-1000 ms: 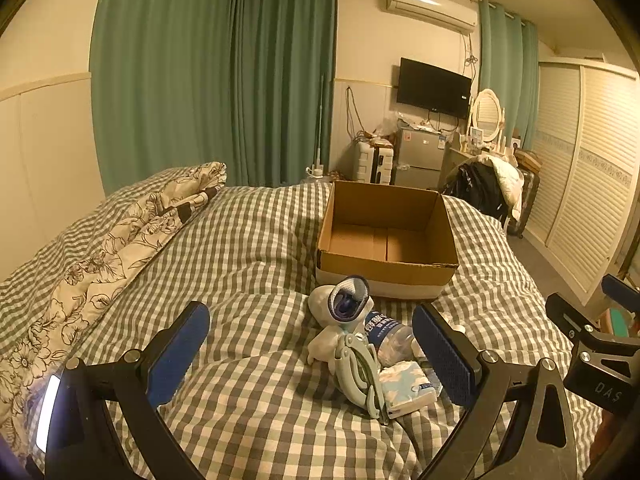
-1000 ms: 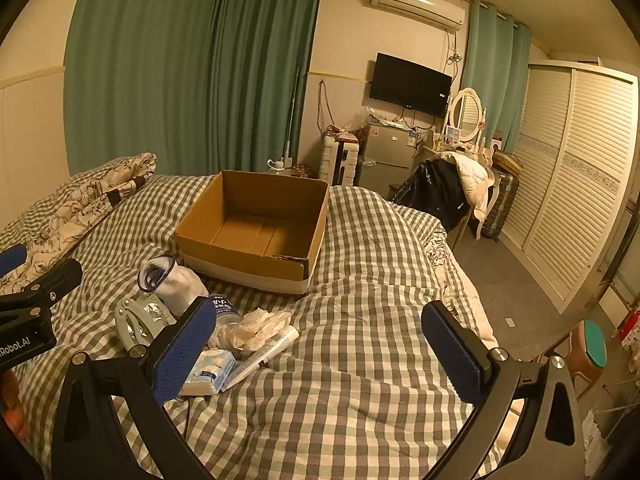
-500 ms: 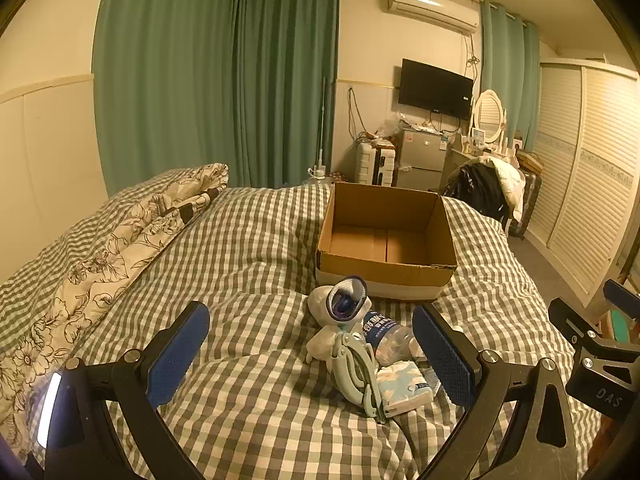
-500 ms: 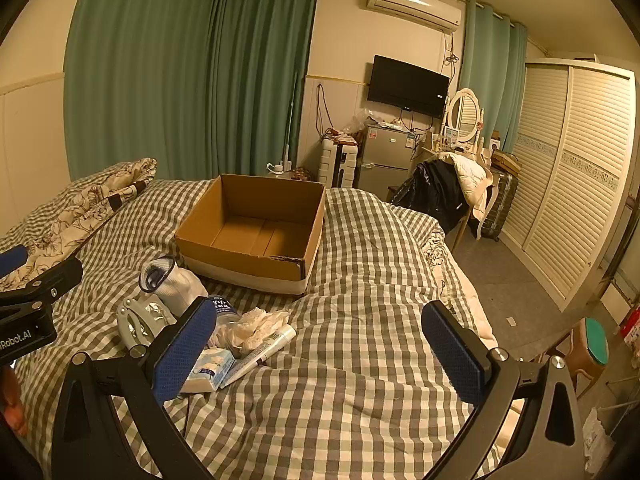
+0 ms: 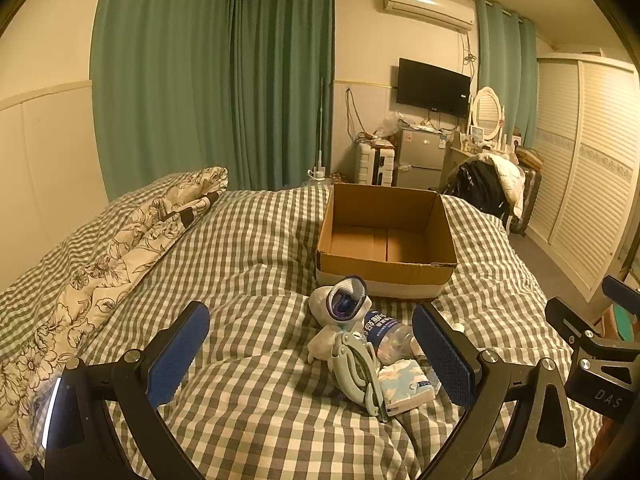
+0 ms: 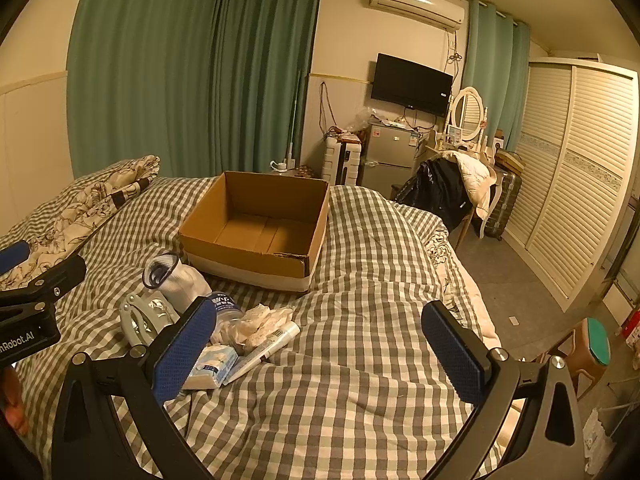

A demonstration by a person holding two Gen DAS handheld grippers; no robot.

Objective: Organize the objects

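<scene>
Almost nothing had changed over the last second: both cameras had drifted only slightly, the pile and box sat where they were, and neither claw had closed on anything. By my reading, the organizing had not begun, since the box held nothing and every item lay outside it.

Nearest in the left view, the left claw [image 5: 310, 350] stood wide open and empty, hovering over the checked bed [image 5: 240, 248]. Between its pads lay the pile, in the middle of the bed and nearer the foot than the pillow edge: a tissue pack [image 5: 408, 386] closest, a pale green clip [image 5: 356, 372] touching it, then a bottle [image 5: 386, 336] and a rolled sock [image 5: 340, 304] behind. Just beyond the sock sat the cardboard box [image 5: 386, 276], open-topped. The right claw [image 6: 320, 352] was likewise spread wide and gripped nothing, aimed at bare bedding to the right of the pile.

The right view showed what the left one hid behind its own right pad: a crumpled plastic wrap [image 6: 256, 322] and a white tube [image 6: 266, 346] lying against the tissue pack's far side. It also showed the bed's right edge dropping to the floor. The left view, in turn, looked straight into the sock's blue opening and showed the floral quilt [image 5: 108, 256] along the bed's left edge.
</scene>
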